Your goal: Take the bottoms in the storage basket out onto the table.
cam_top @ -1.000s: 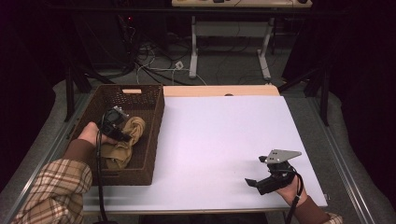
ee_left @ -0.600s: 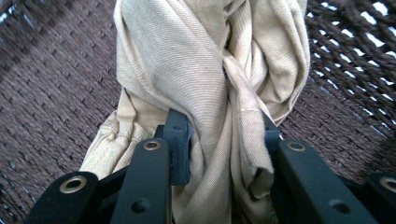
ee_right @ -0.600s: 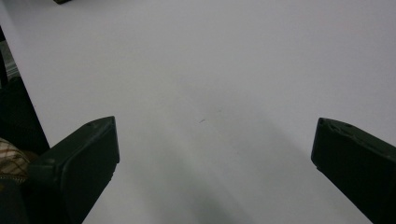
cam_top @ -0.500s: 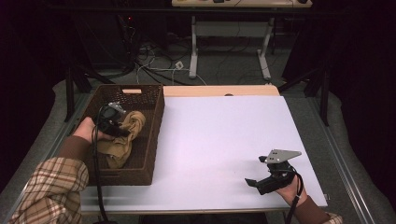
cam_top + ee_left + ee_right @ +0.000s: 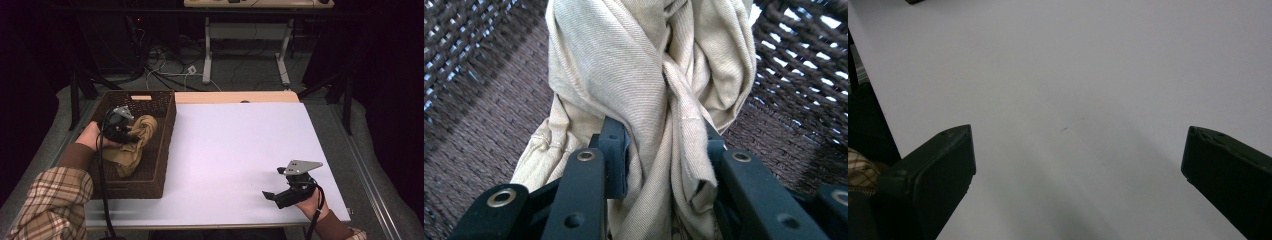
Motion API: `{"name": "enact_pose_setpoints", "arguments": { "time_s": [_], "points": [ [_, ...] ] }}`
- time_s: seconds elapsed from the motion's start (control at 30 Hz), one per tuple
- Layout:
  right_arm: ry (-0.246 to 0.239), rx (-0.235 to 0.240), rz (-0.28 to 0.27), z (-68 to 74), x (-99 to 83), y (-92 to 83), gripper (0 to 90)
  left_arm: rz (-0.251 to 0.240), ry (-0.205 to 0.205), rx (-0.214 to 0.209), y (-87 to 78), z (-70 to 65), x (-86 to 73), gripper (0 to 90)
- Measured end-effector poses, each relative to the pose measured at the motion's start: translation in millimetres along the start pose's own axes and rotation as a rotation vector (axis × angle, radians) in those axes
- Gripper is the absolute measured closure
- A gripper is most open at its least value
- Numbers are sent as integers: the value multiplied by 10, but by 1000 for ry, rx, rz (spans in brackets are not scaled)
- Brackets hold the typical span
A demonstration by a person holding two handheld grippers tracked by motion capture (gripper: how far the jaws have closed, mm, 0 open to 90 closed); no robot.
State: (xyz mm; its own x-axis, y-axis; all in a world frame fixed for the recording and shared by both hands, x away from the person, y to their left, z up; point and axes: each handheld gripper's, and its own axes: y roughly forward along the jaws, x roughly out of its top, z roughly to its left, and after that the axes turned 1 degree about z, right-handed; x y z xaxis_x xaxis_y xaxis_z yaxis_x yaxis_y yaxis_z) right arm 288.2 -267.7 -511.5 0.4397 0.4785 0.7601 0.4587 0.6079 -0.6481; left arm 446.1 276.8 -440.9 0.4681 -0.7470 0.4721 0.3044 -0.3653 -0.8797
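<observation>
Lifted a little since a second ago, the beige cloth (image 5: 136,142) now hangs higher in the left claw (image 5: 131,134), with more of its twisted bulk raised off the basket floor; the right claw has kept its place.

Largest first: the white bench (image 5: 235,155) stretches broad and bare from the basket across to its right edge, with a strip of pale wood along its far side. At its left edge sits the dark woven basket (image 5: 165,150), long and deep, its near wall close to the bench's front edge.

Inside the basket is the cloth, a soft beige fabric of fine twill, wound into a thick rope-like twist with loose folds trailing down to the basket floor. In the left gripper view the cloth (image 5: 654,100) rises between the black jaws, and the basket weave (image 5: 479,115) surrounds it closely on both sides.

Left claw: narrowed and clamped on the cloth, with fabric bunched between the pads.

Right claw (image 5: 274,186): jaws spread wide, holding nothing, low over the bench near its front right corner. In the right gripper view the claw (image 5: 1078,165) frames bare bench surface (image 5: 1073,75).
</observation>
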Motion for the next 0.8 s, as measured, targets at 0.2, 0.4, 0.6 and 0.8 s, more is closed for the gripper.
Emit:
{"name": "enact_pose_setpoints", "arguments": {
  "time_s": [0.2, 0.4, 0.6, 0.8],
  "points": [
    [3, -4, 1, -1, -1, -2, 5, -15, 34, -5, -68, 6, 20, 675],
    [0, -2, 2, 0, -2, 2, 5, -30, 65, -6, -110, 6, 46, 675],
    [2, -2, 3, 1, -3, 4, 5, -39, 86, -2, -145, 0, 66, 675],
    [3, -3, 4, 2, -3, 6, 5, -53, 98, 2, -179, 1, 84, 674]
  ]
}}
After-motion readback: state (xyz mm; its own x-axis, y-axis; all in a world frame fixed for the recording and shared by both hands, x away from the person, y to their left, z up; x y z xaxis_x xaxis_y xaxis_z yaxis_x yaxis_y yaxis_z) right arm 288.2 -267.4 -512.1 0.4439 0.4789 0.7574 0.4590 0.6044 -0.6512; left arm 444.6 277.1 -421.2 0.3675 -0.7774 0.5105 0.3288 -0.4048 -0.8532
